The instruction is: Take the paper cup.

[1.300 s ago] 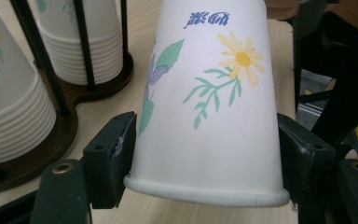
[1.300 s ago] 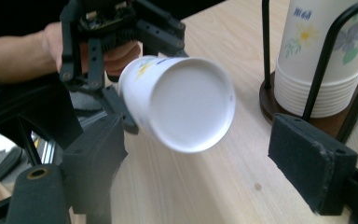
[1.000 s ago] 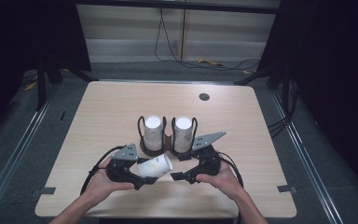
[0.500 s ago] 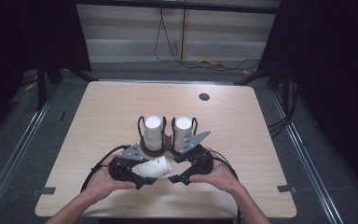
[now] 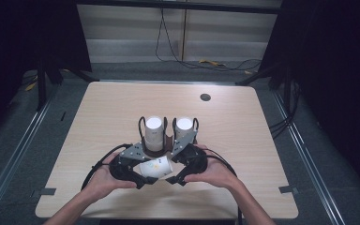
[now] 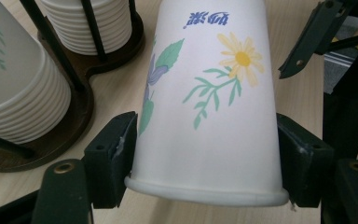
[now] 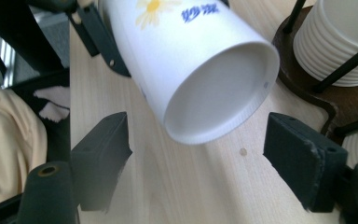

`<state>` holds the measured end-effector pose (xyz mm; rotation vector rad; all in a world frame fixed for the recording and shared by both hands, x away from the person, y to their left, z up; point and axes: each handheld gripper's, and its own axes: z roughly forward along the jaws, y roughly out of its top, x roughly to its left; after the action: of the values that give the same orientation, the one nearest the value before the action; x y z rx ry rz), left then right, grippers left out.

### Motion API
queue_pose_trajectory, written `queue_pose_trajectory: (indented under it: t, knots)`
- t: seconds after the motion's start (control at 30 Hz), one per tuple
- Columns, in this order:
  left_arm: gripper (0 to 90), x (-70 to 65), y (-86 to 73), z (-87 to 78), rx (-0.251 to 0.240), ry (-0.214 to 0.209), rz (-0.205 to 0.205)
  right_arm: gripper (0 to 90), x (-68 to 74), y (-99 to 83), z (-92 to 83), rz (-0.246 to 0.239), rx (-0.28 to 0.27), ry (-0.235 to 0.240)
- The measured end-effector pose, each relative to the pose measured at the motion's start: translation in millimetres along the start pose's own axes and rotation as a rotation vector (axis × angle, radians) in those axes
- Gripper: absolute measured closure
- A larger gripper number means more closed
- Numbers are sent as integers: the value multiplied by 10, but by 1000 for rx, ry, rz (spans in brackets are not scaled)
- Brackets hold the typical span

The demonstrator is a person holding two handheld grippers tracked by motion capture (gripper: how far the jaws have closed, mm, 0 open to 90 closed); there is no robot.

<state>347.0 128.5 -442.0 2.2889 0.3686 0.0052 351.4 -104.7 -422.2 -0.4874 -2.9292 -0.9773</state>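
Paper cup (image 6: 205,116) sat clamped in the left hand-held gripper (image 6: 205,158); the right hand-held gripper (image 7: 198,154) stood wide at its base.

The right claw (image 5: 174,177) slides in along the tabletop (image 5: 98,108) toward the cup (image 5: 155,167), its grey plate now nearer the cup holder (image 5: 161,147). Its jaws narrow a little and now stand open either side of the cup's base, not touching it.

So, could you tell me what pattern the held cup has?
Cup: white, yellow daisy, green leaves; left gripper view.
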Motion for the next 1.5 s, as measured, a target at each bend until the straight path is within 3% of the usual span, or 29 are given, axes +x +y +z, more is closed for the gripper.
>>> queue_pose_trajectory:
  t: [0.33,0.5,0.63,0.8,0.9,1.5]
  knots:
    - [293,-50,-27,92,53,-26,20,218,8,65,37,-39,44,-10]
    - [293,-59,-23,129,66,-35,27,226,25,107,83,-64,80,15]
    - [293,-83,7,113,72,-33,59,235,59,145,134,-89,124,27]
    - [293,-95,-3,138,102,-43,80,253,69,190,170,-105,126,40]
    - [293,-94,-4,137,99,-49,82,293,74,186,182,-123,137,54]
    - [283,-129,-26,142,107,-74,108,332,136,172,241,-166,166,85]
